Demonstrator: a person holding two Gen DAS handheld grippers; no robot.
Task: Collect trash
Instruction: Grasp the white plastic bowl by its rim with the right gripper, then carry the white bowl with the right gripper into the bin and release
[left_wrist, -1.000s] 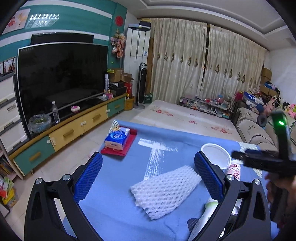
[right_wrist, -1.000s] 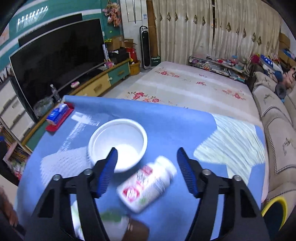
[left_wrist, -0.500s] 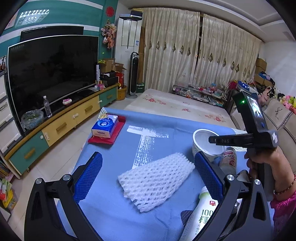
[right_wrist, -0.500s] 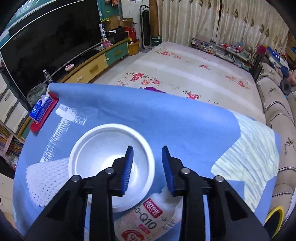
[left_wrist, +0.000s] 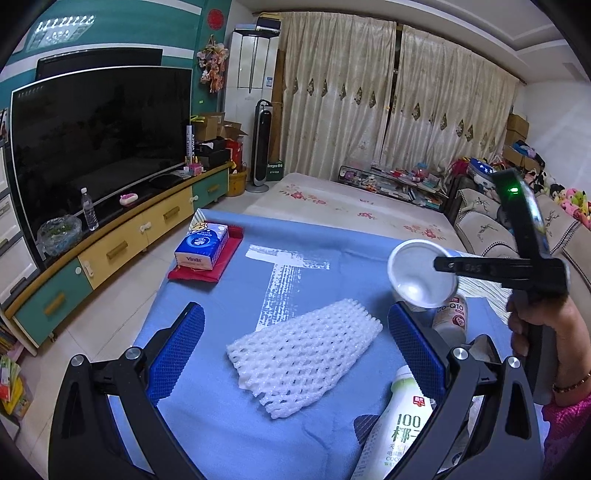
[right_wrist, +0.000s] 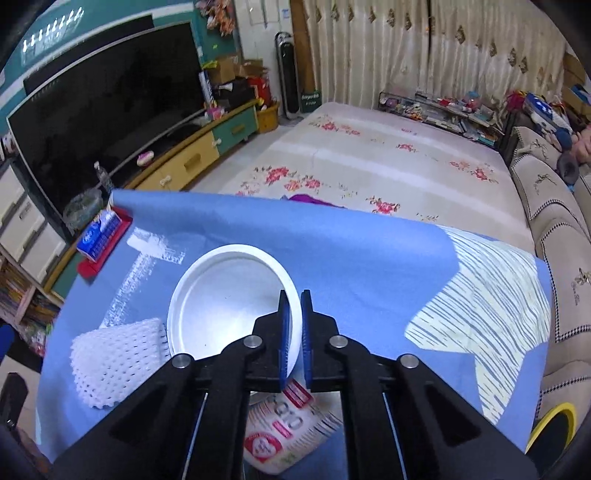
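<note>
Looking along the left gripper (left_wrist: 291, 339), its blue pads stand wide apart and hold nothing; between them, on the blue cloth (left_wrist: 229, 295), lies a white foam fruit net (left_wrist: 303, 354), soft, springy and near weightless, best pinched across its middle where the mesh can crush flat. To the right of the net the right gripper (left_wrist: 439, 264) holds a white plastic bowl (left_wrist: 421, 275) by its rim, the bowl tilted and apparently clear of the cloth. Below the bowl lies a Co-Q10 bottle (left_wrist: 450, 314), and nearer than that a white coconut drink bottle (left_wrist: 399, 424) on its side; both look smooth and round, likely to roll or slip unless taken across the body. Left of the net, well apart, a Vinda tissue pack (left_wrist: 203, 247) sits on a red tray (left_wrist: 218, 266). From the right wrist, the right gripper (right_wrist: 293, 332) is clamped on the bowl (right_wrist: 221, 306), one pad inside the wall and one outside. Thin and light, the bowl probably flexes, so a grip at the rim suits it, though it may swing. The supplement bottle (right_wrist: 284, 432) lies just under the fingers, the net (right_wrist: 114, 362) left of the bowl.
</note>
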